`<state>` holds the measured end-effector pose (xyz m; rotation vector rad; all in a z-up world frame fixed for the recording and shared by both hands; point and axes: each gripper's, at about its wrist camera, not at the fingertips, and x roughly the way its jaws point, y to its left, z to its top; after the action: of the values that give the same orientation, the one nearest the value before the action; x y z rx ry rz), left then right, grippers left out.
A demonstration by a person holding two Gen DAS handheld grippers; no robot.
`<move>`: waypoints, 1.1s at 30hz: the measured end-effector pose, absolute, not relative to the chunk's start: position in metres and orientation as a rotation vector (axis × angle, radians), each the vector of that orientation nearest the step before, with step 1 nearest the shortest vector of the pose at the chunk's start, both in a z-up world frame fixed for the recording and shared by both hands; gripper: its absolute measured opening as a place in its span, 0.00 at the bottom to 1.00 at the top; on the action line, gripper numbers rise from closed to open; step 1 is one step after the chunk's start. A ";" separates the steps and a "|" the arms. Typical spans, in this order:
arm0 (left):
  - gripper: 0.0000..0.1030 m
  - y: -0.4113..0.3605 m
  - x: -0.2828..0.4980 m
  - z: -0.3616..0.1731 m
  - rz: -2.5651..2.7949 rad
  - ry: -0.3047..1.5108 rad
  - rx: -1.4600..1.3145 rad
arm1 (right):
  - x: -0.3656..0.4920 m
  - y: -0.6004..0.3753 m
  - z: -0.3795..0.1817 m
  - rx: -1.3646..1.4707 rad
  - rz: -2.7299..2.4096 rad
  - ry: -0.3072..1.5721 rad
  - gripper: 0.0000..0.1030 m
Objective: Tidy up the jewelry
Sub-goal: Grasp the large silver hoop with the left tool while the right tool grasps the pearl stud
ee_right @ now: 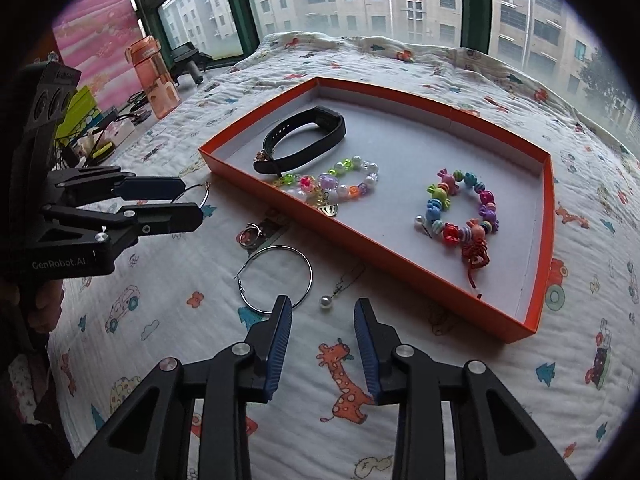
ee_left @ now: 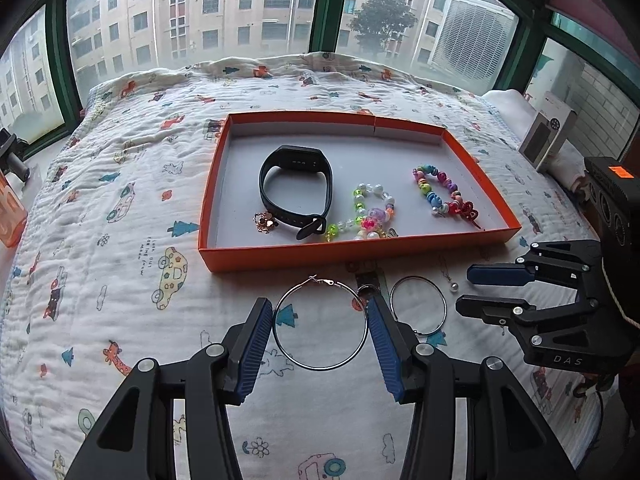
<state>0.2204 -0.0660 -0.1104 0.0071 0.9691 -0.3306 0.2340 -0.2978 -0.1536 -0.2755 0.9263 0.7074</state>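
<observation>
The left gripper (ee_left: 320,342) is seen half spread, with the large hoop earring (ee_left: 320,322) spanning the gap from pad to pad. Its rim meets both blue pads, so it is judged to be clamped across its width. In the right wrist view the hoop juts out past the fingertips.

The right gripper (ee_right: 322,320) is held with its jaws apart and nothing between the pads. The pearl drop earring (ee_right: 326,303) lies on the quilt (ee_right: 400,400) just ahead of the gap, nearly centred on it. Its fine wire is laid away from the tips, slanting toward the orange tray (ee_right: 360,248), so the long axis runs roughly along the gripper's line, not across it. The pearl end is the nearer one and is judged the easier part to pinch. The right hand is plainly the nearer hand to it.

A second hoop earring (ee_right: 276,280) is found just beside the pearl, its rim passing under the left-hand finger in that view, so a stray catch is a risk. A ring (ee_right: 252,234) rests beyond it on a small dark card.

The tray is set farther out, straight ahead of both grippers, and a black fitness band (ee_right: 304,136) and two beaded bracelets (ee_right: 344,180) are already laid in it.
</observation>
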 end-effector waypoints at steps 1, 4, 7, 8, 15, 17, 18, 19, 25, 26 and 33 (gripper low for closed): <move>0.51 -0.064 0.220 -0.110 -0.334 0.966 0.000 | 0.235 -0.296 -0.154 -0.312 0.735 0.926 0.34; 0.51 -0.061 0.219 -0.107 -0.346 0.949 -0.014 | 0.239 -0.295 -0.156 -0.392 0.811 0.924 0.34; 0.51 -0.058 0.219 -0.104 -0.361 0.939 -0.032 | 0.246 -0.296 -0.155 -0.422 0.877 0.917 0.34; 0.51 -0.058 0.219 -0.104 -0.363 0.938 -0.038 | 0.249 -0.296 -0.156 -0.430 0.901 0.912 0.34; 0.51 -0.056 0.217 -0.103 -0.352 0.928 -0.046 | 0.255 -0.291 -0.157 -0.515 1.047 0.866 0.34; 0.51 -0.056 0.217 -0.104 -0.348 0.933 -0.056 | 0.256 -0.290 -0.157 -0.527 1.080 0.858 0.33; 0.51 -0.056 0.216 -0.105 -0.347 0.934 -0.060 | 0.256 -0.290 -0.157 -0.537 1.093 0.853 0.30; 0.51 -0.056 0.215 -0.105 -0.342 0.934 -0.060 | 0.256 -0.289 -0.157 -0.544 1.105 0.850 0.29; 0.51 -0.057 0.214 -0.106 -0.318 0.938 -0.062 | 0.258 -0.290 -0.157 -0.581 1.148 0.831 0.20; 0.51 -0.057 0.215 -0.106 -0.313 0.940 -0.060 | 0.258 -0.291 -0.157 -0.583 1.151 0.830 0.20; 0.51 -0.059 0.215 -0.108 -0.303 0.949 -0.059 | 0.258 -0.294 -0.158 -0.578 1.166 0.821 0.20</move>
<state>0.2152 -0.0585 -0.1078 -0.0587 0.9491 -0.3030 0.2578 -0.2944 -0.1577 -0.5778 0.8213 1.1663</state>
